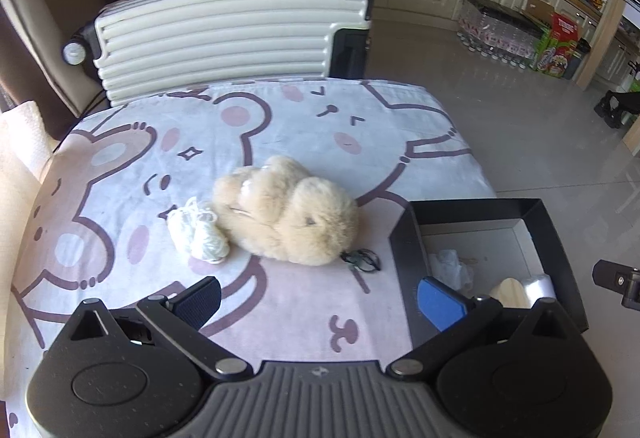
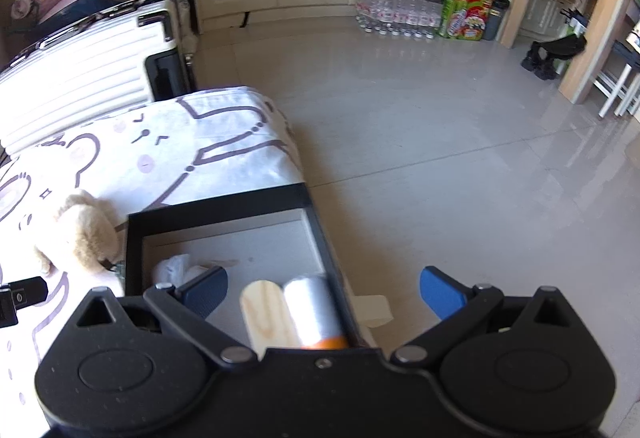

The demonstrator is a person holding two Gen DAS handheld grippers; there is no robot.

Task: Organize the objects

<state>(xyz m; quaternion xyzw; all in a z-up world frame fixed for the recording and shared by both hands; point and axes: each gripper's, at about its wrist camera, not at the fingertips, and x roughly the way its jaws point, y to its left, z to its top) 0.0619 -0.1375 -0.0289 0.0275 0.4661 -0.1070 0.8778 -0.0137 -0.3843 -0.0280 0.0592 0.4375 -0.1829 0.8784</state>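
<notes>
Left wrist view: left tongs [image 1: 320, 302] spread wide, nothing between the pads, hovering over the desk [image 1: 304, 318], which wears a cartoon-bear cloth.

Centre of frame: beige plush toy [image 1: 288, 209] lying on the cloth. Touching its left side, a white yarn bundle [image 1: 198, 230]. Just at its lower right edge, a small dark tangled item [image 1: 362, 260]; too small to identify.

Lower right of frame: black open box [image 1: 408, 250] with a pale grey floor, sitting at the desk's right edge. Contents seen from this side: crumpled clear plastic [image 1: 452, 266] against the left wall, a pale wooden piece [image 1: 512, 292] and a silvery cylinder [image 1: 538, 284] side by side near the front.

Right wrist view: right tongs [image 2: 324, 296] also spread wide and empty; left pad over the box interior, right pad beyond the box's right wall, over the floor [image 2: 440, 157]. In the box [image 2: 224, 205], bottom centre: wooden piece [image 2: 266, 312] touching the silver cylinder [image 2: 312, 308], which has an orange end nearest the camera. Crumpled plastic [image 2: 174, 266] in the left part.

Upper left in both views: white ribbed suitcase [image 1: 224, 37] behind the desk.
</notes>
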